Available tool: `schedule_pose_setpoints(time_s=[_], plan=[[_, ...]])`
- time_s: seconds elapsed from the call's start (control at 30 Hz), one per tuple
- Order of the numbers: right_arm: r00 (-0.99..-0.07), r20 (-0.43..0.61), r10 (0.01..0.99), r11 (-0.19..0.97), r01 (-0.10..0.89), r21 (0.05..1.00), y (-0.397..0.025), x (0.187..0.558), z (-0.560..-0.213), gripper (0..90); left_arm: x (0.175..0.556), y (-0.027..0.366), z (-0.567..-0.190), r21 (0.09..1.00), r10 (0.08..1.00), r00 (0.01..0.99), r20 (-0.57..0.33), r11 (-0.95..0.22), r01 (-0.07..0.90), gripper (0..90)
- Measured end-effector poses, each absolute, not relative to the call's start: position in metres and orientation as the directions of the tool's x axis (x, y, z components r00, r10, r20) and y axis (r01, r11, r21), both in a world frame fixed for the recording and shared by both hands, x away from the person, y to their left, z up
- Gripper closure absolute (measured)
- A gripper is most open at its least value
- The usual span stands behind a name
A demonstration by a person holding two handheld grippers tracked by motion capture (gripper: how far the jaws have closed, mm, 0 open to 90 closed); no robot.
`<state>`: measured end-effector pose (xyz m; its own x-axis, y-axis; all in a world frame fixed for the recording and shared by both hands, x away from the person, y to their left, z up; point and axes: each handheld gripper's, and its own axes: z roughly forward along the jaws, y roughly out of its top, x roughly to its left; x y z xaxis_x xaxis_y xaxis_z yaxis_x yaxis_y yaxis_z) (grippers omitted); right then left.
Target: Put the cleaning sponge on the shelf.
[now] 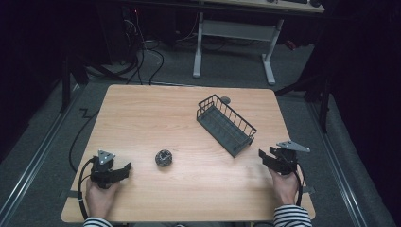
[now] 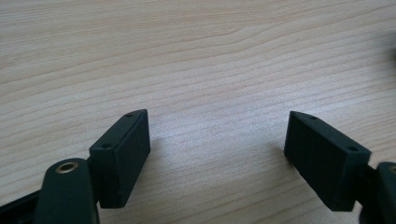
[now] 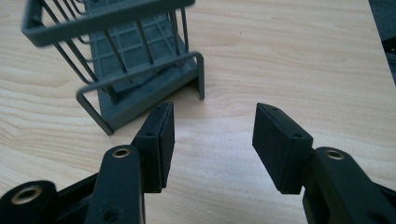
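Seen from the high view: a pale wooden desk (image 1: 142,118) carrying 3 things of note.

Near the middle, toward the near edge, a small dark round ball (image 1: 163,158), patterned grey and black, resting free on the wood, touching nothing.

Right of centre and farther back, a dark grey wire basket (image 1: 225,124), long and narrow, set at a slant with 1 short end pointing toward the near right corner. Just beyond its far end, a small grey round disc (image 1: 225,100) lying flat on the desk.

At the near left, left tongs (image 1: 126,171) gripped in a hand (image 1: 100,196), pointing right toward the ball, well short of it. In the left gripper view, left tongs (image 2: 217,154) spread wide over bare wood grain, nothing between the 2 black jaws.

At the near right, right tongs (image 1: 265,154) held in the other hand (image 1: 285,185), aimed left and away toward the near short end of the basket, close to it but apart. In the right gripper view, right tongs (image 3: 212,140) likewise spread, empty, low over the desk, with the wire basket (image 3: 130,70) just ahead and slightly left, its end rail not touched.

Striped sleeve (image 1: 292,216) at the bottom edge.
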<state>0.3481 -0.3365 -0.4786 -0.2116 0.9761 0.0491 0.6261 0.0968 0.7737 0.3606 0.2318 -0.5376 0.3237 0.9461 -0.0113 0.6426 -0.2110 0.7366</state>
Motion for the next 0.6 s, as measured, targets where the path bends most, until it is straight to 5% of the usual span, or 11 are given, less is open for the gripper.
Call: schedule_pose_setpoints(time_s=[0.6], plan=[[-0.241, 0.031, 0.970, 0.121, 0.592, 0.797, -0.326, 0.372, -0.432, 46.8, 0.361, 0.231, -0.538, 0.738, 0.947, 0.320, -0.011, -0.209, 0.642, 22.8]])
